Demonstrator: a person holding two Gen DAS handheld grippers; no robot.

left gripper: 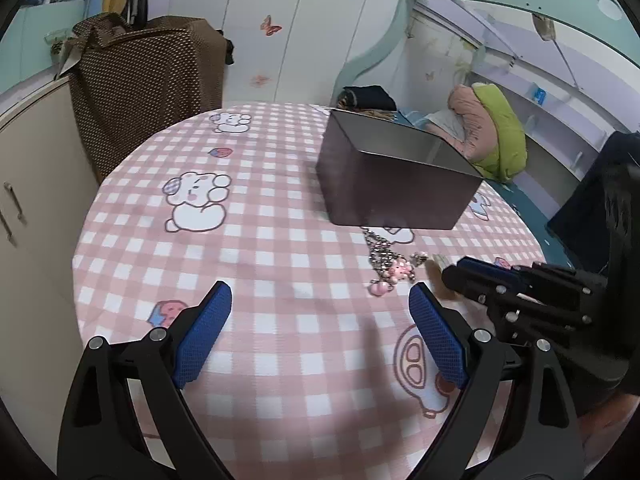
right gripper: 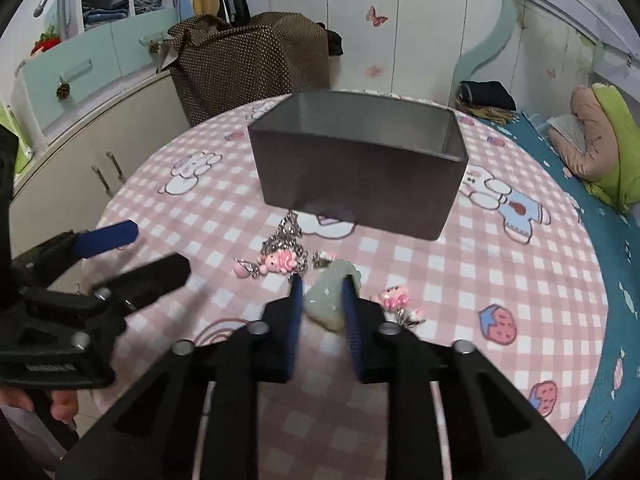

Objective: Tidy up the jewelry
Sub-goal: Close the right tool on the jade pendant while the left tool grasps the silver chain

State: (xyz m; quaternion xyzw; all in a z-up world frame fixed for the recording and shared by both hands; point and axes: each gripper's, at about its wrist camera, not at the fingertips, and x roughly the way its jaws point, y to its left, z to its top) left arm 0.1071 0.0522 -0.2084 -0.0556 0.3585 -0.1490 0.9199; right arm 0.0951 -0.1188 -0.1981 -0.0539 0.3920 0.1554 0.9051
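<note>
The left gripper (left gripper: pixel 320 300) is hovering with its jaws spread wide and empty over open pink checked tablecloth (left gripper: pixel 248 240), the round table's left edge nearby. Ahead, the dark box (right gripper: pixel 356 172) is sitting open-topped, its long side facing the grippers. A pink charm chain (right gripper: pixel 280 258) is trailing toward the box. The right gripper (right gripper: pixel 322 294) is pinching a pale green pendant (right gripper: pixel 330 300), its long axis running roughly along the fingers.
</note>
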